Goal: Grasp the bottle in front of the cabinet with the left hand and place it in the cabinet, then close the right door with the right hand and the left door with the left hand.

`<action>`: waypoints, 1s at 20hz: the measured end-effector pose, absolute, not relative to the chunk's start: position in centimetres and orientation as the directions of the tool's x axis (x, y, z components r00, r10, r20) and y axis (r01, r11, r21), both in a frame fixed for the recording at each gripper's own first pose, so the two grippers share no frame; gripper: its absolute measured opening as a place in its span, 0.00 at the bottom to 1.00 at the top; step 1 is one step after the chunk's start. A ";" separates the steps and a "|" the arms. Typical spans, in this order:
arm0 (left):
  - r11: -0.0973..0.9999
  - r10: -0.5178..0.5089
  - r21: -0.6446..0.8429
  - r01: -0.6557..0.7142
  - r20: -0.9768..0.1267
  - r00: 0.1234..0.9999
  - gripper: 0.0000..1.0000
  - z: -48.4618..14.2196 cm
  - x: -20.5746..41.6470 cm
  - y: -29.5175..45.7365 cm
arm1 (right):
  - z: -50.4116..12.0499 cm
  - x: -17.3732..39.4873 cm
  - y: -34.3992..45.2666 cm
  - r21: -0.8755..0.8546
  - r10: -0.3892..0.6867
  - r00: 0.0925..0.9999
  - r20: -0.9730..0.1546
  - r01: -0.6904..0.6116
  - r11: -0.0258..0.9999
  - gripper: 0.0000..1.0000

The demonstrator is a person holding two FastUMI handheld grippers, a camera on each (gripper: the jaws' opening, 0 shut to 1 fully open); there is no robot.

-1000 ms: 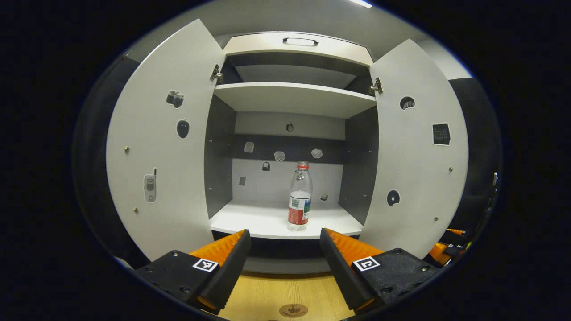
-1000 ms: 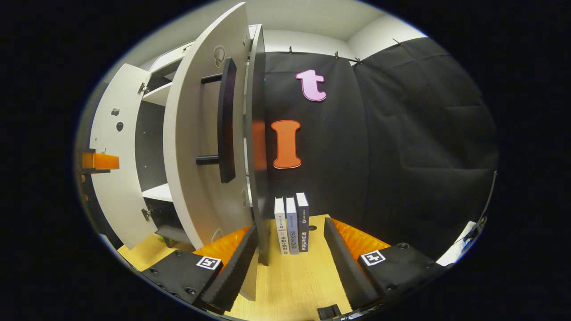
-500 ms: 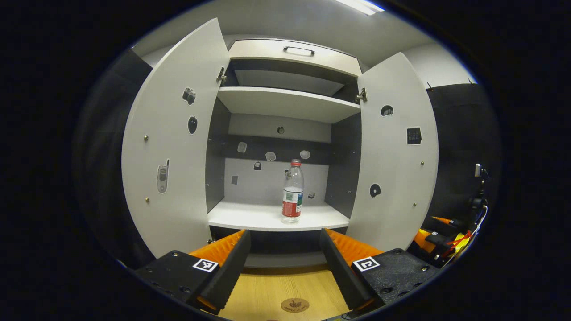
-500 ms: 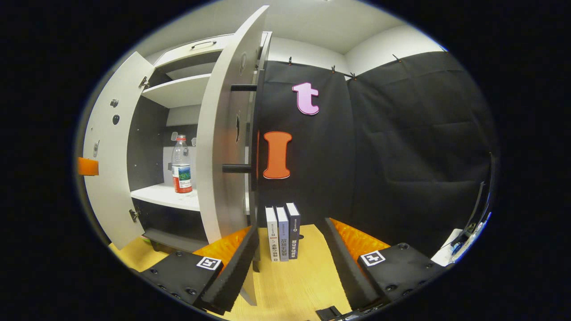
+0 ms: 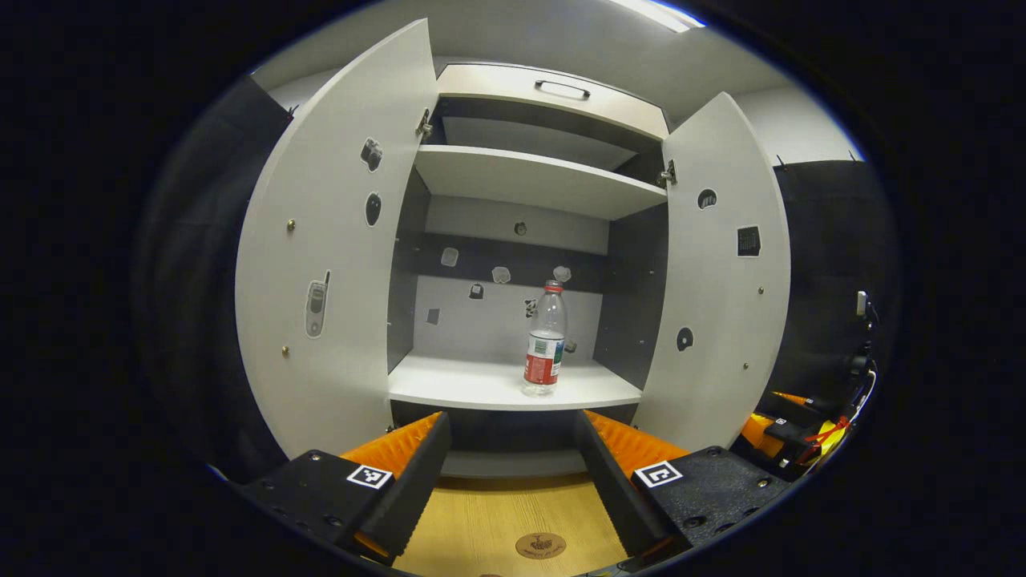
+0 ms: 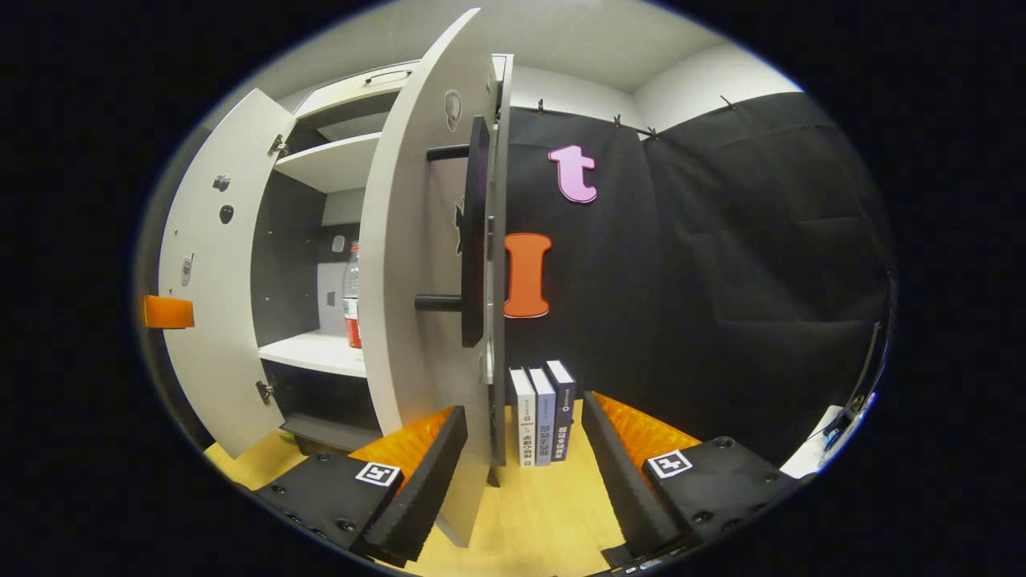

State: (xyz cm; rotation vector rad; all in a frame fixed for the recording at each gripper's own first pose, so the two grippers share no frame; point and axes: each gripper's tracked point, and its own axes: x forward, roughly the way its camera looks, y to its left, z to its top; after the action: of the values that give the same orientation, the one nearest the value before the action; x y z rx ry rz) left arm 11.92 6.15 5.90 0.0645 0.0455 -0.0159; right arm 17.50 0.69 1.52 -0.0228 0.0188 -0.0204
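At the frame's centre the cabinet point(image 5: 529, 180) stands with both doors swung wide, the left door point(image 5: 337, 240) filling the left of the frame and the right door point(image 5: 721, 272) the right. A water bottle point(image 5: 545, 349) stands upright on the lower shelf point(image 5: 465, 385), right of centre. At the bottom the left gripper point(image 5: 511, 437) hangs with fingers spread, nothing between them, over the wooden table point(image 5: 497, 529).

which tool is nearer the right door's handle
Right. The right tool sits at the right door edge below its handle; the left tool faces the cabinet's middle.
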 end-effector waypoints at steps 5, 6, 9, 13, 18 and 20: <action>0.999 0.018 0.050 -0.016 -0.034 0.999 0.95 6.1 11.5 8.2 | 1.4 18.5 4.8 -0.028 0.055 0.998 -0.036 -0.056 0.998 0.96; 0.999 0.023 0.042 -0.022 -0.034 0.999 0.95 6.1 11.4 8.5 | 1.4 18.8 5.5 -0.031 0.070 0.997 -0.038 -0.071 0.997 0.96; 0.999 0.040 0.033 -0.039 -0.031 0.999 0.95 6.2 11.3 9.5 | 1.4 19.9 7.4 -0.055 0.095 0.995 -0.041 -0.097 0.994 0.96; 0.997 0.066 0.039 -0.066 -0.018 0.998 0.95 6.5 10.8 10.7 | 1.5 21.9 9.1 -0.052 0.118 0.992 -0.040 -0.120 0.991 0.96; 0.994 0.099 0.038 -0.098 -0.013 0.995 0.95 6.8 10.4 12.1 | 1.4 26.7 10.5 -0.013 0.134 0.990 -0.053 -0.135 0.991 0.96; 0.994 0.109 0.034 -0.109 -0.015 0.994 0.95 6.7 10.3 12.5 | 1.1 28.8 11.3 0.005 0.143 0.988 -0.064 -0.143 0.990 0.96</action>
State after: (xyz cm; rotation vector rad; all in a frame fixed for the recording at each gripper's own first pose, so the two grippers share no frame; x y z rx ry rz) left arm 10.27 12.50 6.75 0.0335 0.0164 0.1090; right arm 28.82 11.28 1.06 0.0003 0.0644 0.1435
